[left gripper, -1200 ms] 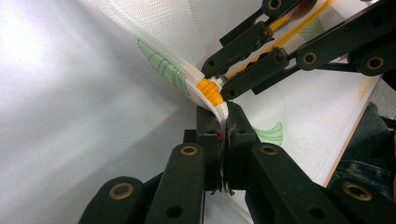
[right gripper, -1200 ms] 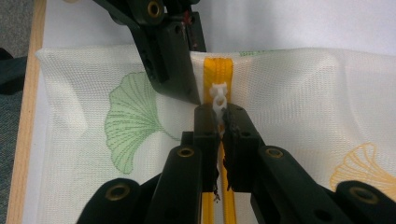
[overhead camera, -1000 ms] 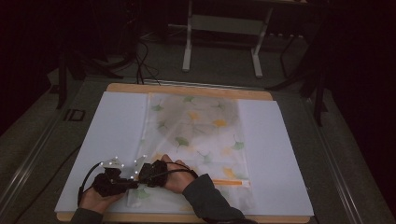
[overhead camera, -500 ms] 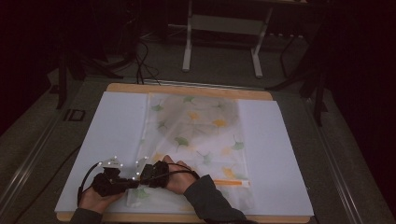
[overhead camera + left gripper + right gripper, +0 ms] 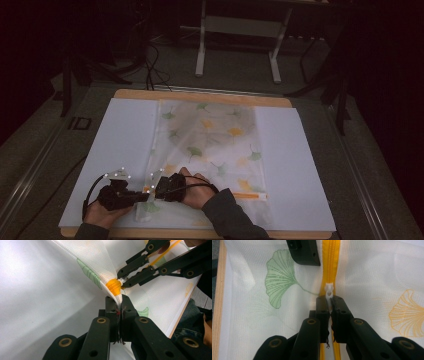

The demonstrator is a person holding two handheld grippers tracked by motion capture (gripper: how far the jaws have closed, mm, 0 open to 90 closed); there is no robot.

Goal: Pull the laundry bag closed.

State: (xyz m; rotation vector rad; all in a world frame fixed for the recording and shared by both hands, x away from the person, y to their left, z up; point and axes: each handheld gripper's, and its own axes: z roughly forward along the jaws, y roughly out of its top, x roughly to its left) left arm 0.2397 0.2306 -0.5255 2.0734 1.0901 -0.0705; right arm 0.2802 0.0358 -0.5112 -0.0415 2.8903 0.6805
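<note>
A white mesh bag (image 5: pixel 210 140) printed with green and orange ginkgo leaves lies flat on the table; an orange zipper (image 5: pixel 332 262) runs along its near edge. My left gripper (image 5: pixel 119 305) is shut on the bag's corner fabric (image 5: pixel 100 262) just beside the zipper's orange end (image 5: pixel 113 287). My right gripper (image 5: pixel 330 300) is shut on the white zipper pull (image 5: pixel 329 290). In the high view both grippers meet at the bag's near left corner, left gripper (image 5: pixel 140 196), right gripper (image 5: pixel 157 189).
A white sheet (image 5: pixel 120 145) covers a wooden board (image 5: pixel 200 95) under the bag. The board's near edge (image 5: pixel 200 234) lies just behind the person's hands. A metal stand (image 5: pixel 237 45) rises on the floor beyond the table.
</note>
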